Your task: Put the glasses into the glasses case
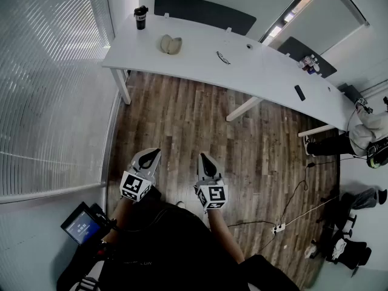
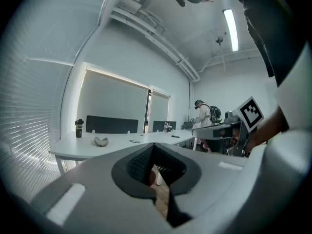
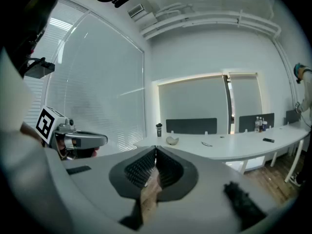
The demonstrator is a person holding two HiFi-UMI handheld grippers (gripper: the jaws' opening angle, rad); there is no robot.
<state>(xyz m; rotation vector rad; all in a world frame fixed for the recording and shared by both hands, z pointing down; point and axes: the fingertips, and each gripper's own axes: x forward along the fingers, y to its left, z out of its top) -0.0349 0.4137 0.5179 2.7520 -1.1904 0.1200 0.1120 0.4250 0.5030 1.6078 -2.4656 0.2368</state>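
Note:
The beige glasses case [image 1: 170,43] lies open on the long white table [image 1: 200,65], far ahead of me. The dark-framed glasses [image 1: 223,57] rest on the tabletop to the case's right. Both grippers hang over the wooden floor, well short of the table. My left gripper [image 1: 154,153] is shut and empty, and so is my right gripper [image 1: 202,157]. In the left gripper view the shut jaws [image 2: 152,145] point toward the case [image 2: 101,141] and glasses [image 2: 134,141]. The right gripper view shows its shut jaws [image 3: 155,148] below the case [image 3: 172,140] and glasses [image 3: 207,143].
A black tumbler [image 1: 140,17] stands at the table's far left end. Small bottles [image 1: 310,63] and a black remote-like object [image 1: 299,92] sit toward its right end. A person with a backpack [image 2: 204,113] stands at the right. Window blinds [image 1: 48,71] line the left, and cables [image 1: 285,217] lie on the floor.

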